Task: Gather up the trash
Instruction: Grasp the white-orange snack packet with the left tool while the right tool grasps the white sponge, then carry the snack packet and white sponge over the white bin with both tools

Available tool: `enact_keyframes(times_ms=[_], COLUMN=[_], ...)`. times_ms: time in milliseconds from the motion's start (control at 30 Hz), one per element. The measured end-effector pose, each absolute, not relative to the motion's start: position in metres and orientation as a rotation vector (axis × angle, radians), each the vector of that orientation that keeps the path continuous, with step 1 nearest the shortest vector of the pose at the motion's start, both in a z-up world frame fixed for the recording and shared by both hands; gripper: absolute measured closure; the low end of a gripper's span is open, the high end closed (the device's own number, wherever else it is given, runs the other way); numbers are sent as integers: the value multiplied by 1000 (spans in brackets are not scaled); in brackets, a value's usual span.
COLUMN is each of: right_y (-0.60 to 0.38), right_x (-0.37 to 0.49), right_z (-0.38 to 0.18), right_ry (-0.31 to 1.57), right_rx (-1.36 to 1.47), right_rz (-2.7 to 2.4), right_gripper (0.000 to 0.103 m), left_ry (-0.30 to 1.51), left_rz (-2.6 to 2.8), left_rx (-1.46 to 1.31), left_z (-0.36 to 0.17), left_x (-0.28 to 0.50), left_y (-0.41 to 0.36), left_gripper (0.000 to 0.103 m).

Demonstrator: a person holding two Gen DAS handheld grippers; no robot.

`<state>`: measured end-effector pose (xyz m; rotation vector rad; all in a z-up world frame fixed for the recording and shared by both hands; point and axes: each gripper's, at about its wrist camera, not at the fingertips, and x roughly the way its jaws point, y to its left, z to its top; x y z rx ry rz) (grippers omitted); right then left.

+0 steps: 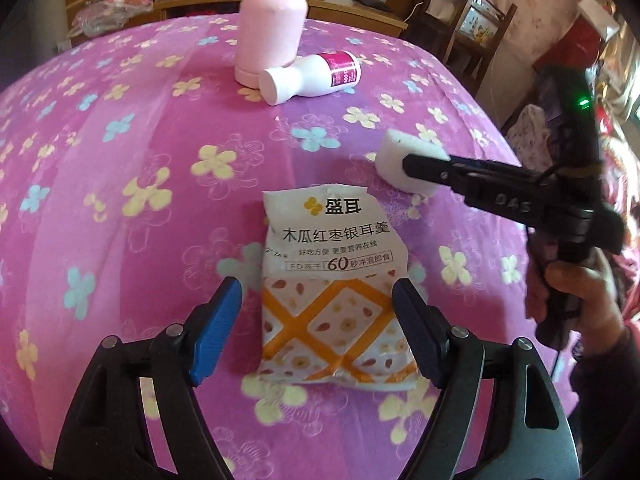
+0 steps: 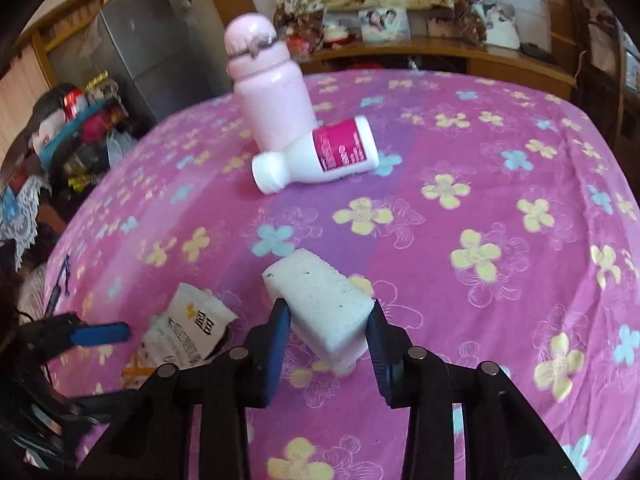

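Note:
A torn white and orange food packet (image 1: 332, 264) lies flat on the pink flowered cloth (image 1: 120, 160). My left gripper (image 1: 318, 320) stands open over its lower half, one blue pad on each side, the left pad clear of it. To the right, a white sponge block (image 2: 316, 292) sits on the cloth with my right gripper (image 2: 328, 320) shut on it, both pads pressing its sides. The left wrist view shows that same gripper (image 1: 420, 168) against the sponge (image 1: 400, 148), held by a hand. The packet (image 2: 192, 324) also shows at the left of the right wrist view.
Further back, a white bottle with a magenta label (image 1: 316, 76) lies on its side against an upright pink flask (image 1: 270, 28). Wooden furniture with photos and clutter lines the far edge. A wooden chair (image 1: 472, 20) stands at the back right.

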<state>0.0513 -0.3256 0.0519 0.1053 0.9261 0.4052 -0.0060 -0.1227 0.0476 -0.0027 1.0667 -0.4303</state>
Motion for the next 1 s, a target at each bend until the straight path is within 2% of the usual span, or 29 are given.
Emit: enact_keyframes(times_ms=[133,233,367,400,433,467,533,700,1000], right_y=[-331,-339,-346,-347,-348,-349,-353,-361,-387], right_x=[36,23,1,-3,-9,-15,-27,-59,-115], right_z=[61,68,78,79,81,82,84,87,90], right_ry=[897,890,873,869,865,862,861,851,847], right_rx=[137,155,142,139,136,133,134,142,163], right_rz=[395,374,364,361,357,352,337,306,218], right_gripper=[70,70,70,70,70,70,70,70,70], left_ry=[1086,1071,1054,1050,1045,1051,1047,1012,956], left_rz=[-401,-393,-392,-395,-400,-396,-418,-448,-534], left_rx=[11,34,46,40,45,60,33,42,77], left_z=[35,29,28,29,30,31,35,49,68], left_x=[-3,-5,-12,-13,-16,-17,-20,-41,-87], left_y=[-136,-144,-151,-151,-151,-152,-150,-158,-198], left_gripper=[26,21,23,34,61,72,78,84,85])
